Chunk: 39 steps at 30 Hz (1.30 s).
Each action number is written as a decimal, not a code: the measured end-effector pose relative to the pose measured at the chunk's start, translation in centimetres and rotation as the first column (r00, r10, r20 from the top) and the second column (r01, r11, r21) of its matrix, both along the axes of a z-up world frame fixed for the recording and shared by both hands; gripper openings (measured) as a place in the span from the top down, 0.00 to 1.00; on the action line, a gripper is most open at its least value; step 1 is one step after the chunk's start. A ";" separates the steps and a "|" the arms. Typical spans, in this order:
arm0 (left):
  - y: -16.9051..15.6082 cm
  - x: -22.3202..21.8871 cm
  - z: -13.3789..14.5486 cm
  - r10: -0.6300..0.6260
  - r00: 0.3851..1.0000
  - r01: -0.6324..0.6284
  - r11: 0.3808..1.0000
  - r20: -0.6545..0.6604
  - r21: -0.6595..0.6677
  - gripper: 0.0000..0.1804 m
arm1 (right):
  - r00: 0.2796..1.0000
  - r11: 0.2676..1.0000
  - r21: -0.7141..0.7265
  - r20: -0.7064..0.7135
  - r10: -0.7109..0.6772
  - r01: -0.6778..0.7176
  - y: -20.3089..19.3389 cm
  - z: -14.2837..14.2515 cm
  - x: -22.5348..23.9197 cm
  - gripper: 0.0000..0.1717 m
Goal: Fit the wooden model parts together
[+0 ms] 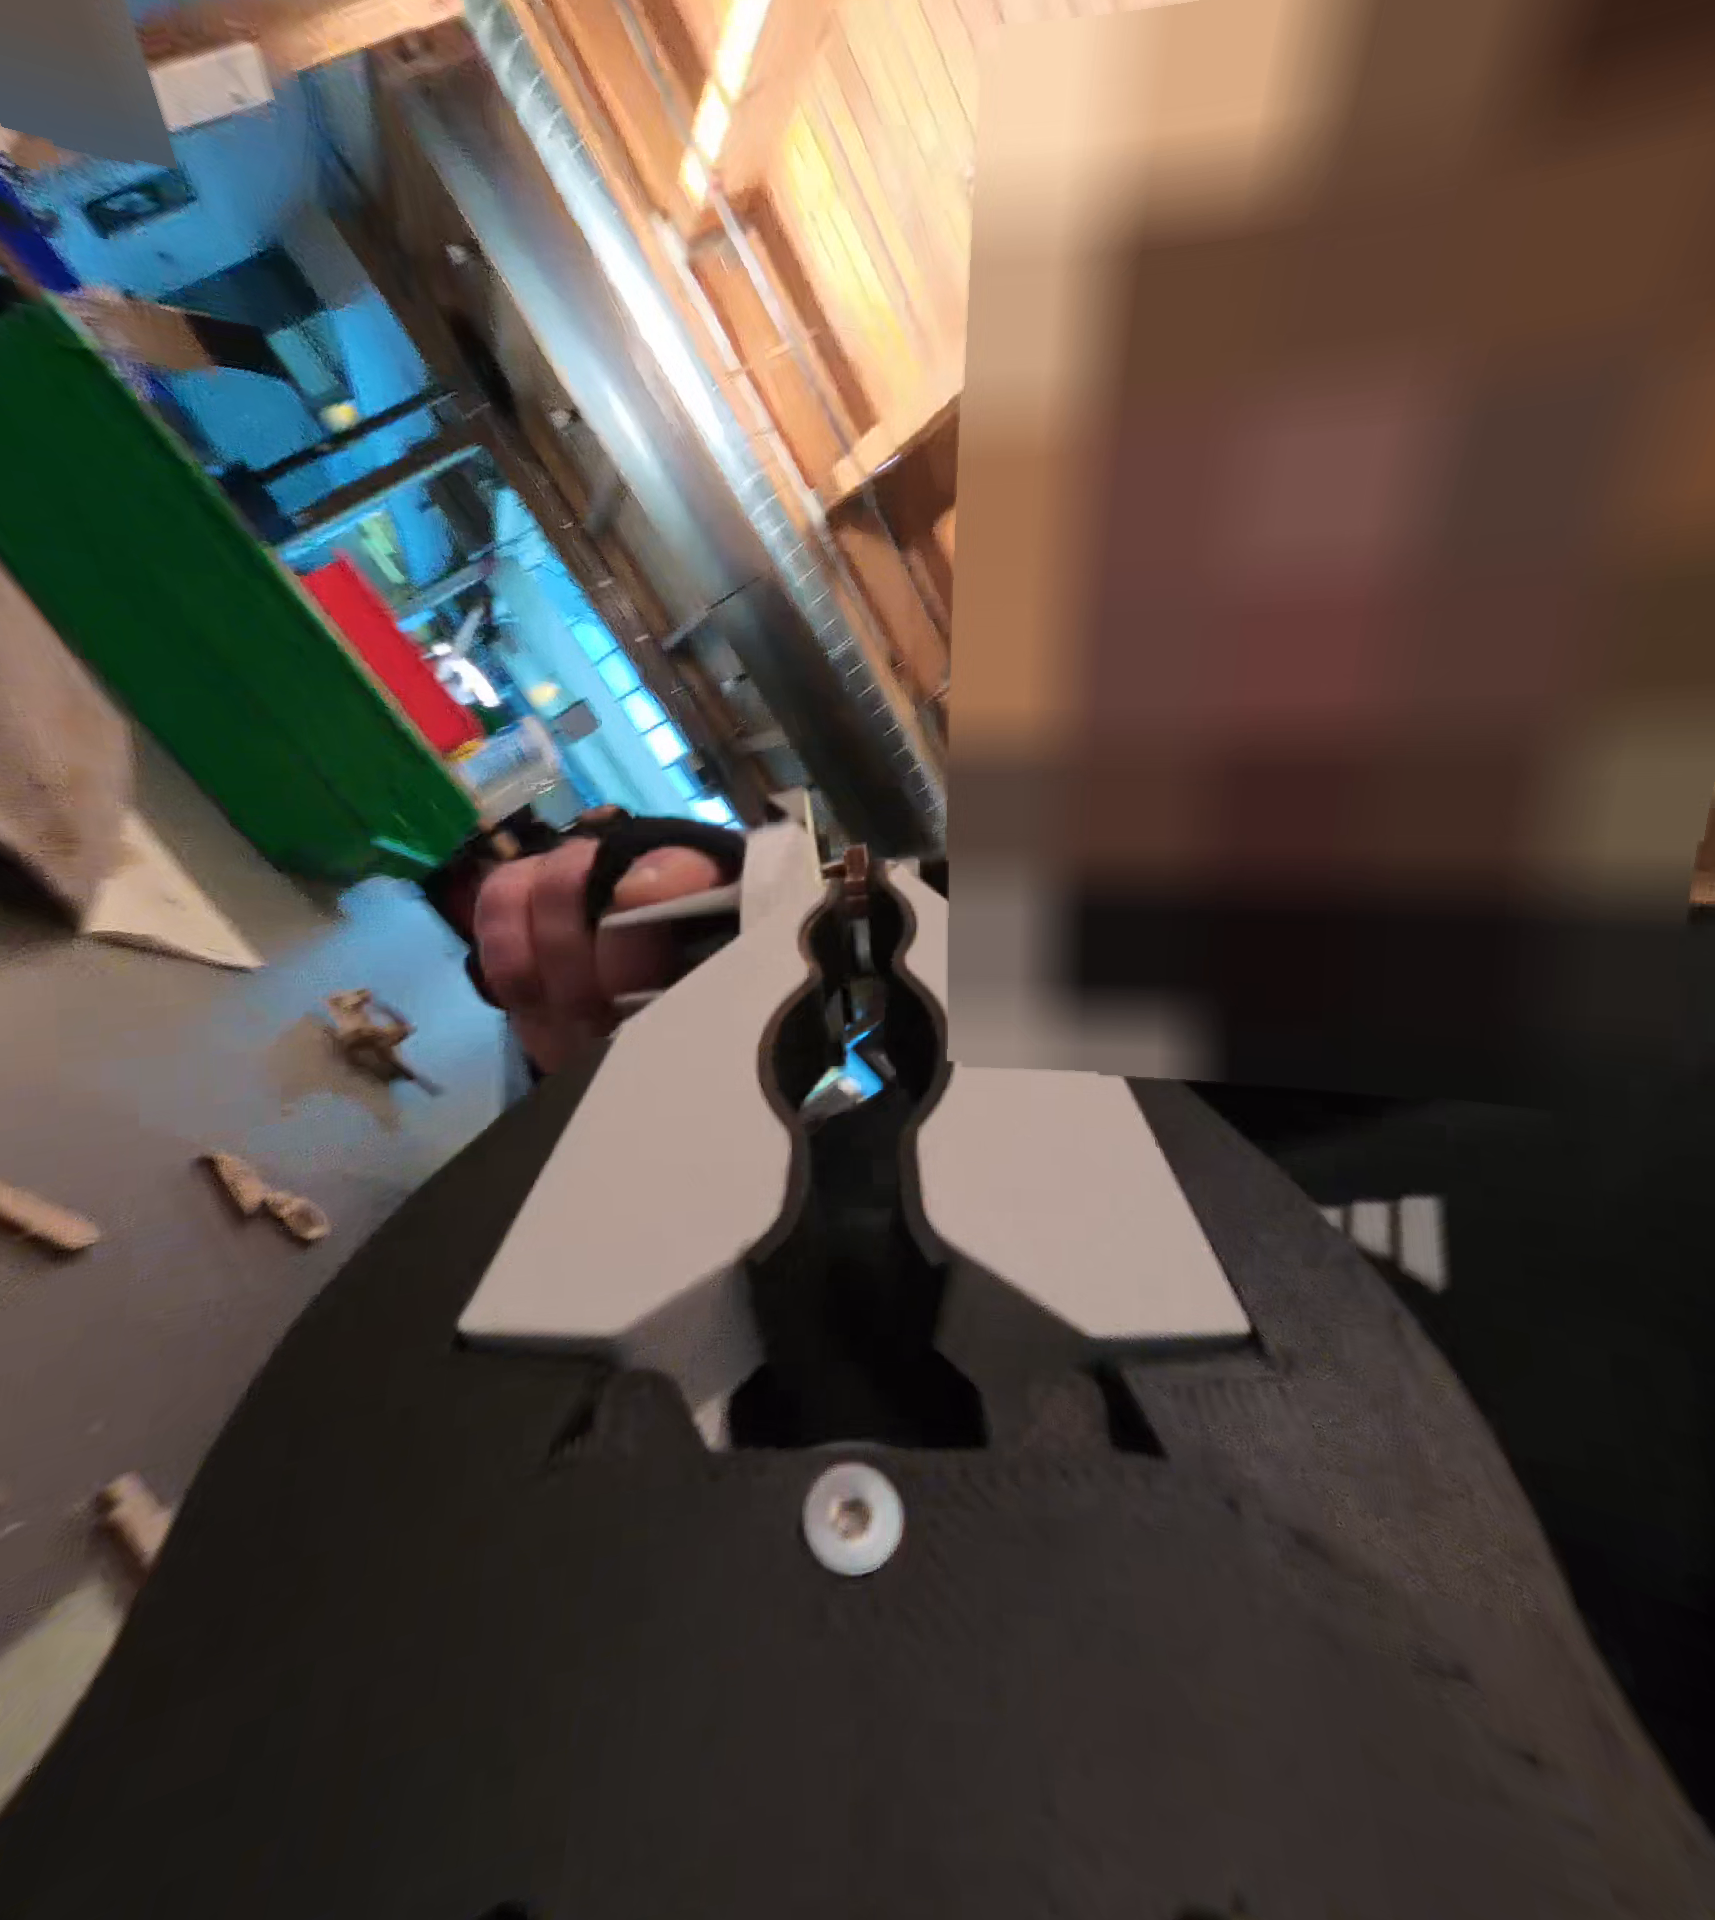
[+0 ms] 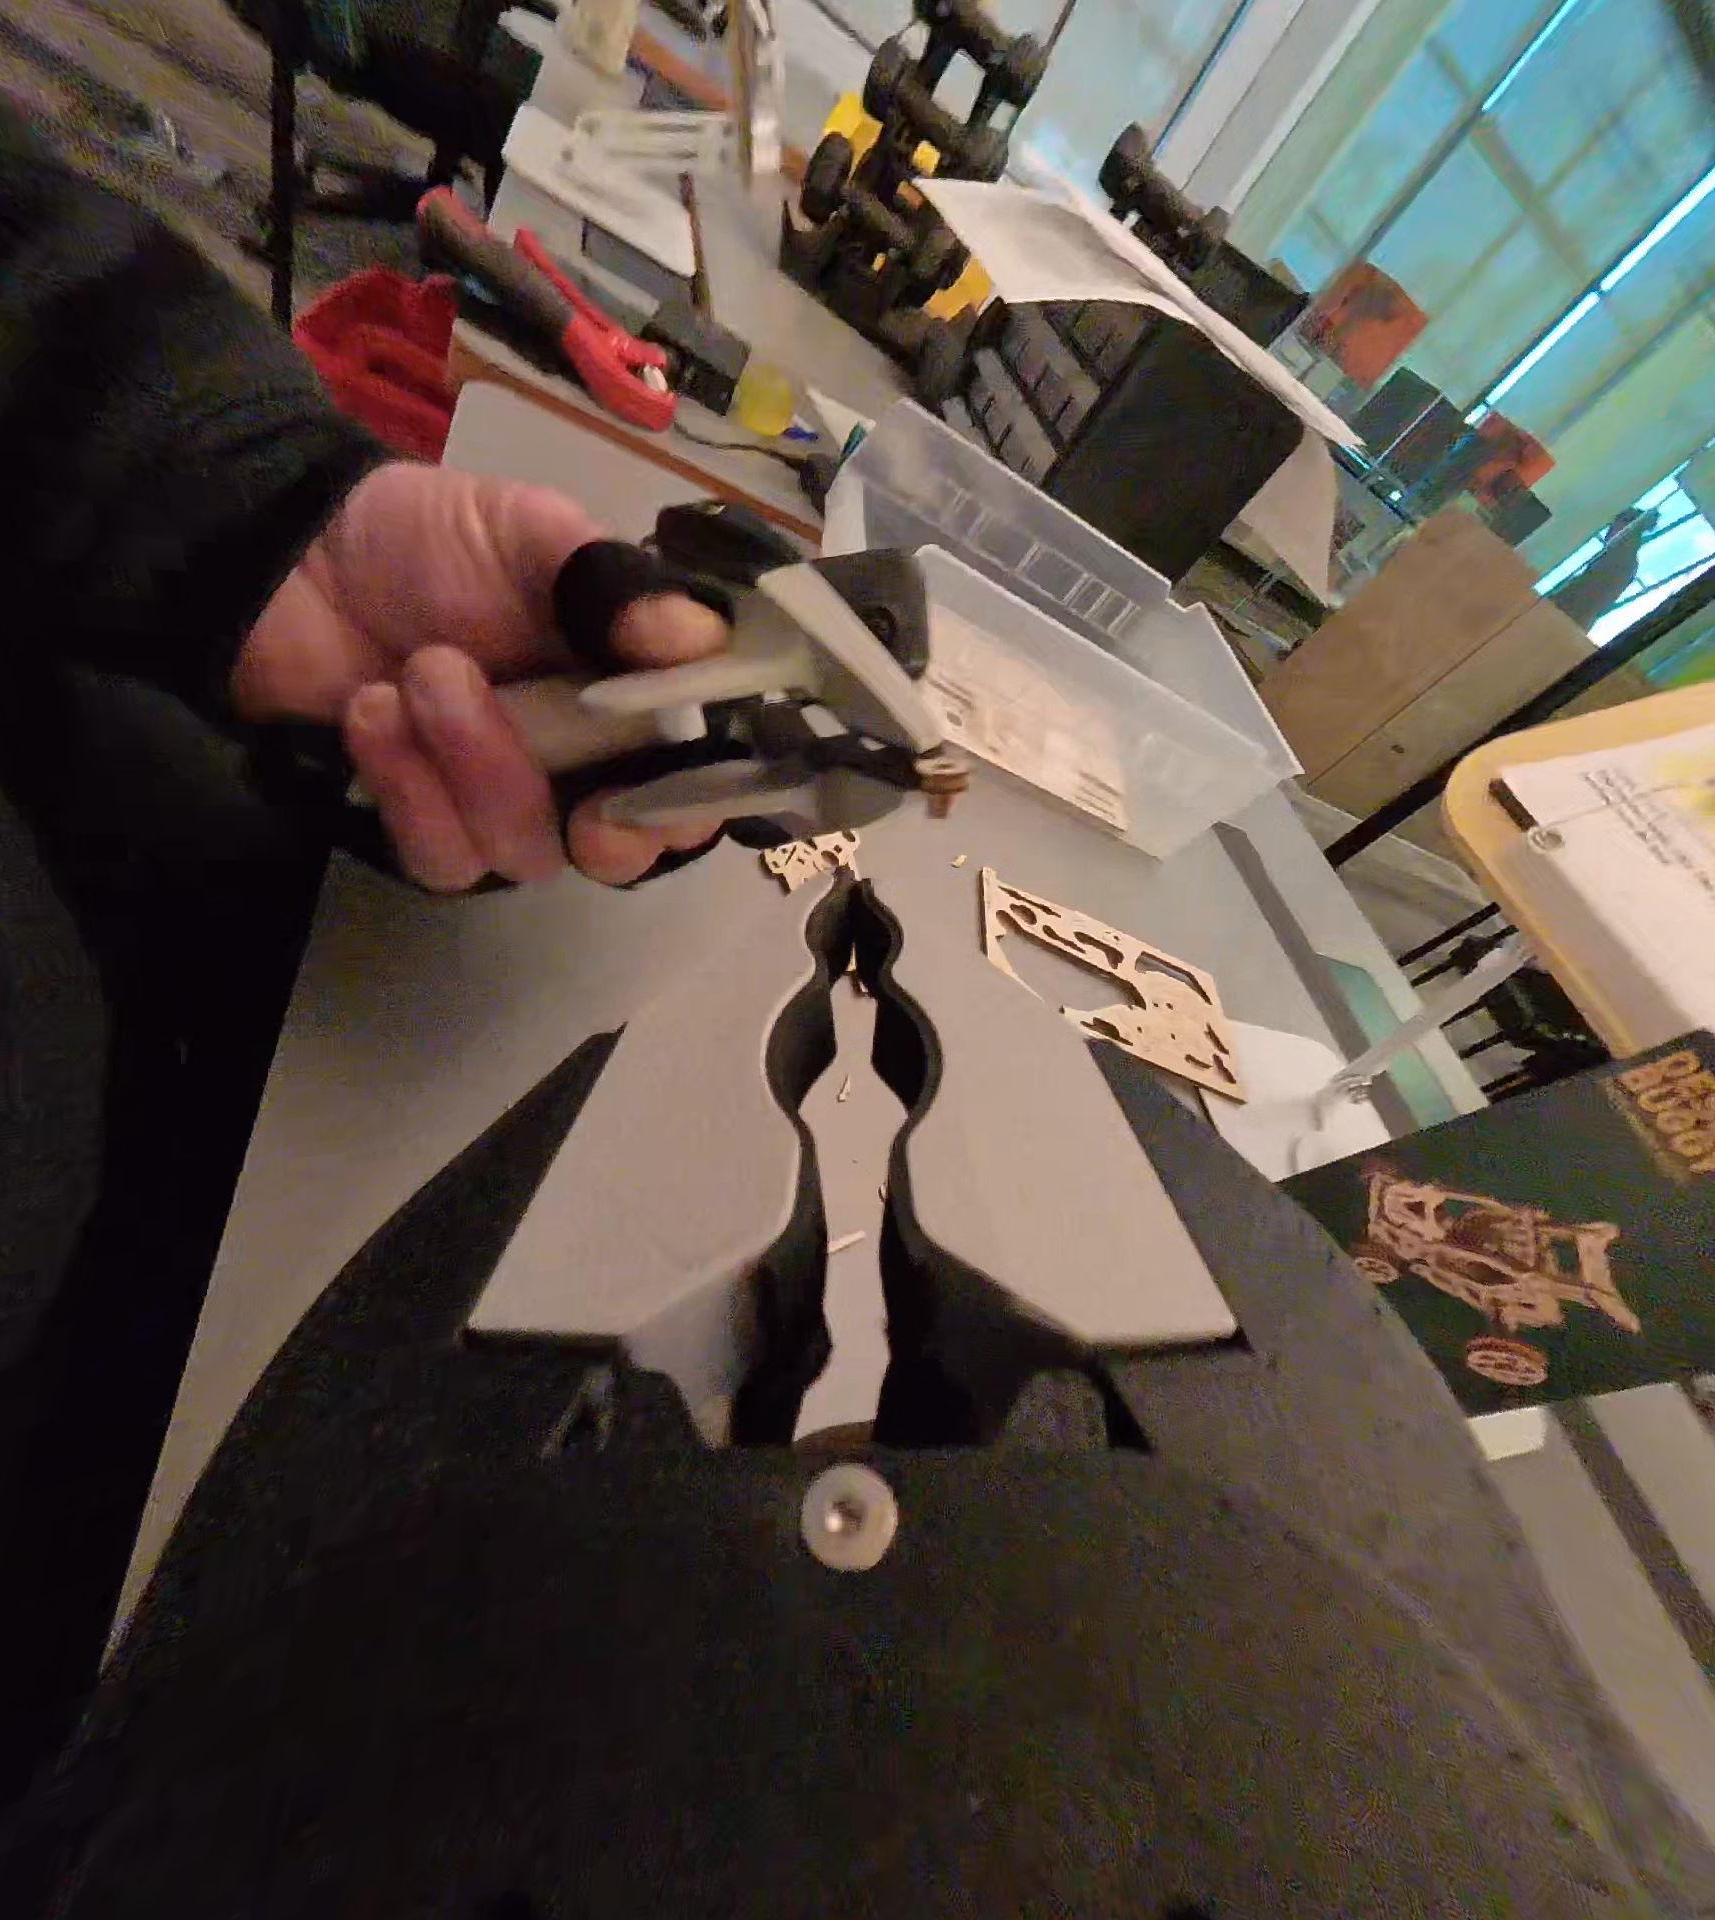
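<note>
My left gripper is shut on a small brown wooden part that sticks out past its fingertips. The right wrist view shows the same gripper in a person's hand, with the part held above the grey table. My right gripper is shut, its fingertips meeting just above the table, close below the left gripper. A small wooden sheet scrap lies just beyond its tips. In the left wrist view the right gripper shows close to the left of the held part, in a hand.
A punched-out wooden sheet lies right of my right gripper. A clear plastic bin stands behind it. A dark green box and a booklet are at the right. Loose wooden parts lie on the table. The tips of both grippers are at nearly the same place.
</note>
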State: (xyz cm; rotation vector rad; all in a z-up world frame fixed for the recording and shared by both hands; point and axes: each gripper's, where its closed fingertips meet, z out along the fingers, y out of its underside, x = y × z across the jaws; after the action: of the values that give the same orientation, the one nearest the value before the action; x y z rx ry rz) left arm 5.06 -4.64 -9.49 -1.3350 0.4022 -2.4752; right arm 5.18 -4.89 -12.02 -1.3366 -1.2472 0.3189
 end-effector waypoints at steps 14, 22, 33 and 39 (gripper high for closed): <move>1.9 0.4 -1.2 0.160 0.971 -0.143 0.984 -0.177 0.107 0.99 | 0.950 0.971 -0.237 -0.305 -0.068 -0.006 1.6 -0.6 2.6 1.00; 1.2 1.1 -1.9 0.570 0.751 -0.019 0.525 -0.335 0.851 0.99 | 0.845 0.833 -0.504 -0.528 -0.088 -0.229 1.5 0.3 3.2 0.93; 0.2 2.0 -1.9 0.726 0.656 0.502 -0.216 -0.205 0.837 0.99 | 0.698 0.586 -0.612 -0.708 -0.106 -0.532 1.4 1.8 2.5 0.94; 0.5 2.3 -2.7 0.737 0.657 0.615 -0.403 -0.158 0.677 0.99 | 0.818 0.645 -0.681 -0.557 -0.147 -0.347 1.6 0.4 1.6 0.97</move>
State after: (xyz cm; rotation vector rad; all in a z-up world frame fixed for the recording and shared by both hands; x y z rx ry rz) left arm 7.33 -4.14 -12.23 -1.0008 1.9510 0.0057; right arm 6.76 -3.26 -11.57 -1.6809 -0.6497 1.3709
